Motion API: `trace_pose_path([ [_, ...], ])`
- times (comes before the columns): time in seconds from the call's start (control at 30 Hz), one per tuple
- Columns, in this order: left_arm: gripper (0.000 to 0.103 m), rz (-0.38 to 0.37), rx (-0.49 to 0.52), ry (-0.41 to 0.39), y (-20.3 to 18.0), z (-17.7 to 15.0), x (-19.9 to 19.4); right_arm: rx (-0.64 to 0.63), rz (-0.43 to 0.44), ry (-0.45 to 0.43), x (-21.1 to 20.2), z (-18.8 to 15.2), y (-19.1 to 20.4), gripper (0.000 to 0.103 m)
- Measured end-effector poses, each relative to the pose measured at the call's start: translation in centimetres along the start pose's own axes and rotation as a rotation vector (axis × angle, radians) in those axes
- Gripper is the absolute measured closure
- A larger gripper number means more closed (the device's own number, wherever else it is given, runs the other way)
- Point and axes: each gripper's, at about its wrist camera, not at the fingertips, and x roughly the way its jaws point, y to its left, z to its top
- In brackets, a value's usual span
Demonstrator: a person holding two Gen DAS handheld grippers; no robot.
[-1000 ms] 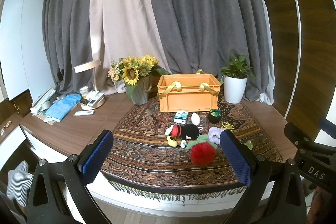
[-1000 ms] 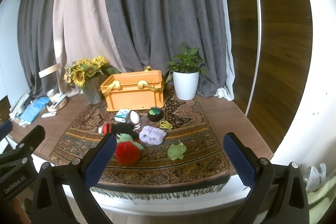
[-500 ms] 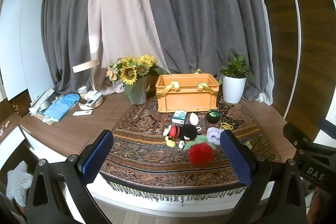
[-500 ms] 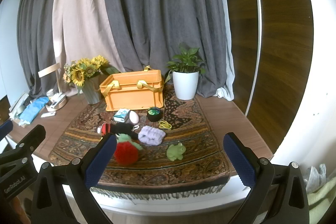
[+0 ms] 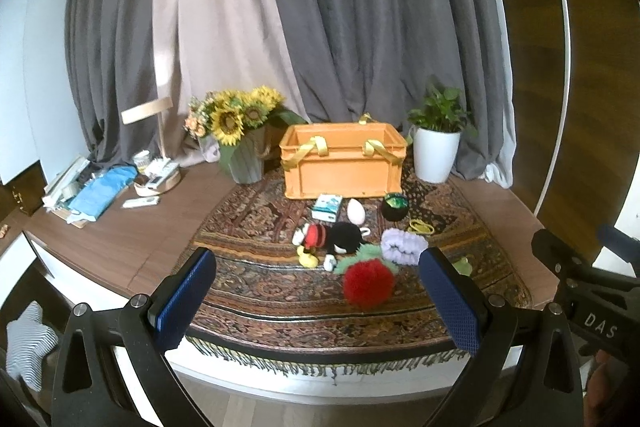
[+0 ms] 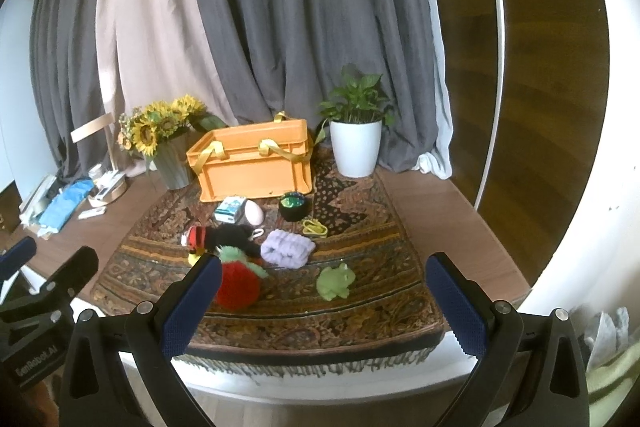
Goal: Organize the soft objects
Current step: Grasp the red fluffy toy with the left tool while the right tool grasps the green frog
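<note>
Toys lie loose on the rug [image 5: 256, 291] near the worktop's edge; from the left wrist, the left gripper [image 5: 316, 301] has drawn slightly nearer, jaws wide and empty, the red plush [image 5: 368, 283] between them ahead; orange crate [image 5: 342, 163] far behind.

From the right wrist, the right gripper [image 6: 324, 307], jaws wide and empty, faces the green frog [image 6: 335, 281] and purple roll [image 6: 287, 249]; the black tub [image 6: 294, 207], possibly hard, sits before the crate.

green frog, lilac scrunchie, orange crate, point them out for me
green frog [image 6: 334, 281], right wrist view, middle of its body
lilac scrunchie [image 6: 287, 249], right wrist view, centre of the fuzzy fabric
orange crate [image 5: 342, 169], left wrist view, front wall
</note>
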Motion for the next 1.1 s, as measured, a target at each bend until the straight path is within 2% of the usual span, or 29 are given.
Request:
trace_pose_path([
  [0.3,0.000,-0.044,0.028,0.066,-0.7,-1.5,5.1,-0.009,0.004,0.073,4.1,-0.8,-0.2,0.001],
  [0.57,0.000,-0.114,0.071,0.088,-1.6,-3.2,11.2,-0.015,0.000,0.144,9.8,-2.2,-0.6,0.001],
  [0.77,0.001,-0.166,0.092,0.147,-2.8,-4.8,16.1,-0.052,-0.031,0.181,14.5,-3.1,-0.7,0.002],
  [0.9,0.003,-0.150,0.096,0.197,-3.4,-6.0,18.7,-0.075,-0.042,0.207,17.3,-4.1,-0.8,0.003],
  [1.1,0.004,-0.124,0.075,0.207,-4.6,-7.9,20.8,-0.122,-0.012,0.219,20.6,-5.1,-1.2,0.003],
])
